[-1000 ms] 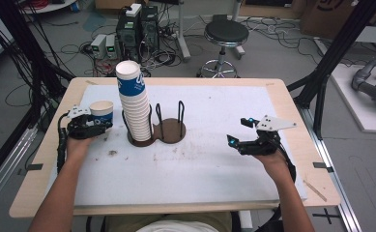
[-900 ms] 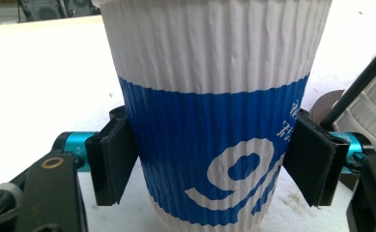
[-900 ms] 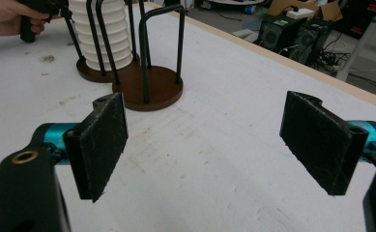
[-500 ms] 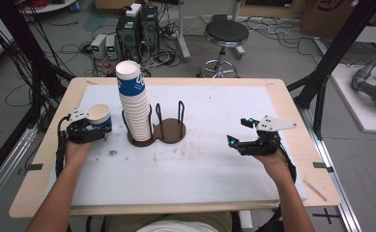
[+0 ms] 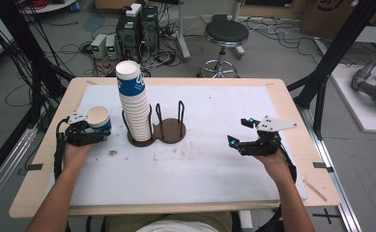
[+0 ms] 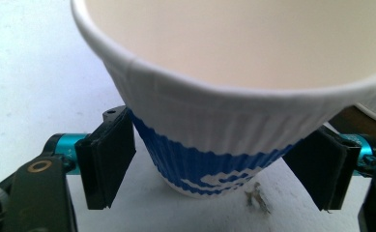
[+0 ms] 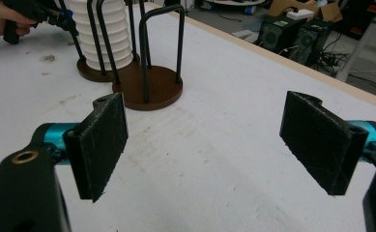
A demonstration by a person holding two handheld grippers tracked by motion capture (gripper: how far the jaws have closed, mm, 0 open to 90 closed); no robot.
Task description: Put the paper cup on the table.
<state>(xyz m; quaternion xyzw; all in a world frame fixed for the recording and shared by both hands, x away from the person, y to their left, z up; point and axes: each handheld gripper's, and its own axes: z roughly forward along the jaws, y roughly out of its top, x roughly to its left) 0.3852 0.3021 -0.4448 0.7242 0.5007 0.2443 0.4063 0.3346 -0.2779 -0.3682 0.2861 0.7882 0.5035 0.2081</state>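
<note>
Now one paper cup [image 6: 234,125] between released left tool [image 6: 209,164] jaws, just opening, right tool [image 7: 214,145] released.

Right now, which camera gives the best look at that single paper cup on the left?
The left gripper view: the single paper cup is close up between the open jaws, its rim and blue band clear. The high view shows it small, standing beside the cup stack. In the right gripper view I cannot make it out.

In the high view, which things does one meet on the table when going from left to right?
Left gripper → single paper cup → stack of cups → empty half of the cup holder → right gripper.
</note>
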